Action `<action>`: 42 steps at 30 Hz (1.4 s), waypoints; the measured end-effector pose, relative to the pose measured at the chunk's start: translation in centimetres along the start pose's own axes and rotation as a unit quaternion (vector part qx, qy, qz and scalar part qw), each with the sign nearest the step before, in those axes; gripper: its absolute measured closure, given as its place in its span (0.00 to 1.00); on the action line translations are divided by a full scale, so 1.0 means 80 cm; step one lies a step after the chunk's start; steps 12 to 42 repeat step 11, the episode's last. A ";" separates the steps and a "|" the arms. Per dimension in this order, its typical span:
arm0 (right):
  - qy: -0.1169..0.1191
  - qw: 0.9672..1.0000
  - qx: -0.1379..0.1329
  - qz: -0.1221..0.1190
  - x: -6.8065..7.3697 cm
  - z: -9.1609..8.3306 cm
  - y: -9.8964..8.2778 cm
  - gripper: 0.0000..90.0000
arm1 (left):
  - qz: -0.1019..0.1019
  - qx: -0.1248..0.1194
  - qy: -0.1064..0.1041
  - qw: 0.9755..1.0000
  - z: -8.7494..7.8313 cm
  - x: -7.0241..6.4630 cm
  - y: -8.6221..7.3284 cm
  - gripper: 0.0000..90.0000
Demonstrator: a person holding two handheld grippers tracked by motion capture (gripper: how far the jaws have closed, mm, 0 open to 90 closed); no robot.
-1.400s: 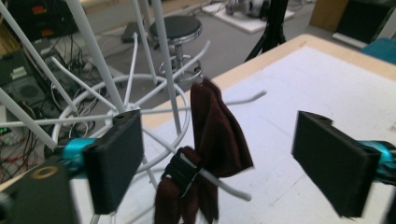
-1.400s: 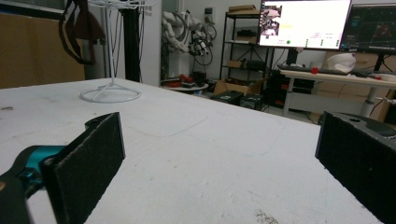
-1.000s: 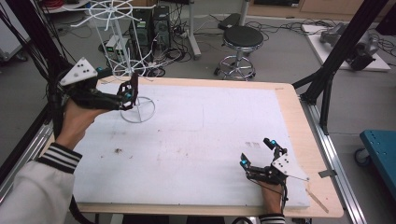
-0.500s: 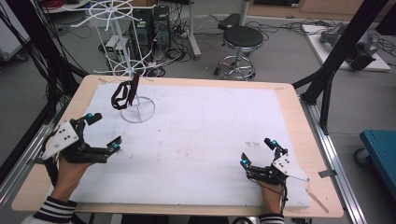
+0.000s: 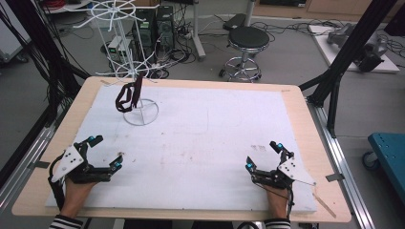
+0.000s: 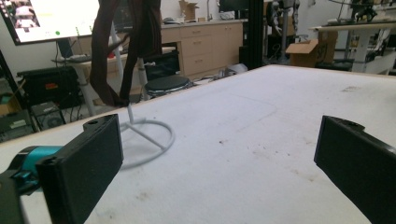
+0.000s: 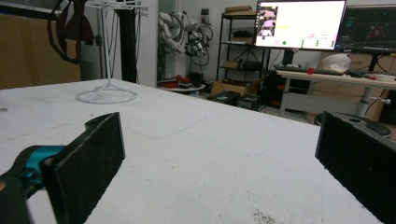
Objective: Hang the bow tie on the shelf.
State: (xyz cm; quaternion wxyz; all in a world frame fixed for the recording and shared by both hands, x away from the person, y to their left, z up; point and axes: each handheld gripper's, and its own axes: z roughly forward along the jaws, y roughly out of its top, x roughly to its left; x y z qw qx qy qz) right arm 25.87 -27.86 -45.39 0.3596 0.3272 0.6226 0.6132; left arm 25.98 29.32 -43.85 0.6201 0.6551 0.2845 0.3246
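Both tools rest empty, jaws spread wide: left tool [image 5: 104,155], right tool [image 5: 263,155]. The dark strap [image 5: 128,96] hangs on the white wire rack [image 5: 139,112] near the surface's far-left corner; keep your hands low and clear of it.

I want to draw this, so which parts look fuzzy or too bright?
In the left gripper view, the left claw looks big and soft-edged up close, and the screen at top left glows washed-out white. In the right gripper view, the monitor is bright too. In the high view, the white pad is evenly lit, with faint shadows.

Strap [image 5: 128,95] on rack [image 5: 138,102], table's [image 5: 200,143] far-left.
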 end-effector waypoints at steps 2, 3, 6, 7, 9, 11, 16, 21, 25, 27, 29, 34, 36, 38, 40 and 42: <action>0.001 1.000 0.002 -0.003 0.000 0.000 0.000 0.01 | -0.012 -0.005 -0.002 1.000 -0.002 0.003 -0.007 0.02; 0.000 1.000 0.002 -0.003 0.000 0.000 0.000 0.01 | -0.015 -0.009 0.000 1.000 -0.002 0.004 -0.010 0.02; -0.001 1.000 0.000 -0.003 -0.001 0.001 0.000 0.01 | -0.024 -0.005 0.002 1.000 -0.002 0.005 -0.018 0.02; -0.002 1.000 0.002 0.001 0.000 0.000 0.000 0.01 | -0.023 -0.009 0.004 1.000 -0.003 0.005 -0.018 0.02; -0.003 1.000 0.001 -0.007 -0.001 0.001 0.000 0.01 | -0.023 -0.018 0.006 1.000 -0.005 0.005 -0.019 0.02; -0.003 1.000 0.004 -0.005 0.001 0.001 0.000 0.01 | -0.024 -0.025 0.007 0.999 -0.006 0.005 -0.020 0.02; -0.003 1.000 0.004 -0.005 0.001 0.001 0.000 0.01 | -0.024 -0.025 0.007 0.999 -0.006 0.005 -0.020 0.02; -0.003 1.000 0.004 -0.005 0.001 0.001 0.000 0.01 | -0.024 -0.025 0.007 0.999 -0.006 0.005 -0.020 0.02; -0.003 1.000 0.004 -0.005 0.001 0.001 0.000 0.01 | -0.024 -0.025 0.007 0.999 -0.006 0.005 -0.020 0.02; -0.003 1.000 0.004 -0.005 0.001 0.001 0.000 0.01 | -0.024 -0.025 0.007 0.999 -0.006 0.005 -0.020 0.02; -0.003 1.000 0.004 -0.005 0.001 0.001 0.000 0.01 | -0.024 -0.025 0.007 0.999 -0.006 0.005 -0.020 0.02; -0.003 1.000 0.004 -0.005 0.001 0.001 0.000 0.01 | -0.024 -0.025 0.007 0.999 -0.006 0.005 -0.020 0.02; -0.003 1.000 0.004 -0.005 0.001 0.001 0.000 0.01 | -0.024 -0.025 0.007 0.999 -0.006 0.005 -0.020 0.02; -0.003 1.000 0.004 -0.005 0.001 0.001 0.000 0.01 | -0.024 -0.025 0.007 0.999 -0.006 0.005 -0.020 0.02; -0.003 1.000 0.004 -0.005 0.001 0.001 0.000 0.01 | -0.024 -0.025 0.007 0.999 -0.006 0.005 -0.020 0.02; -0.003 1.000 0.004 -0.005 0.001 0.001 0.000 0.01 | -0.024 -0.025 0.007 0.999 -0.006 0.005 -0.020 0.02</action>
